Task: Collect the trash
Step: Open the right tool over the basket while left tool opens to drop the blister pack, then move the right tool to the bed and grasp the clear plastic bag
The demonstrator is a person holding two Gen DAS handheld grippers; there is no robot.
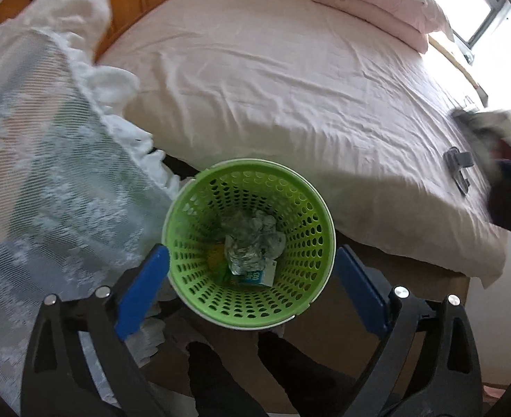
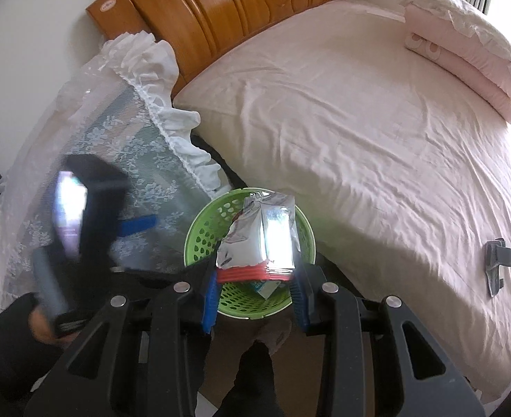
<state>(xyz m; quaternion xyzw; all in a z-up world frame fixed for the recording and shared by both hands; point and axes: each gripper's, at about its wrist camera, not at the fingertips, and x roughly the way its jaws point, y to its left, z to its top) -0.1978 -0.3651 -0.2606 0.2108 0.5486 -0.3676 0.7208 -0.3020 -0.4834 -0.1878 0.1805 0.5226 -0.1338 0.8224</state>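
Observation:
A green perforated waste basket stands on the floor beside the bed. It holds crumpled clear plastic and a small carton. My left gripper is open and empty, its blue fingers either side of the basket, above it. My right gripper is shut on a silver foil snack bag with a red bottom edge, held above the basket. The left gripper shows blurred at the left of the right wrist view.
A pink-sheeted bed with a folded quilt and pillow fills the right. A lace-covered stand is left of the basket. A grey object lies on the bed near its edge. A wooden headboard is behind.

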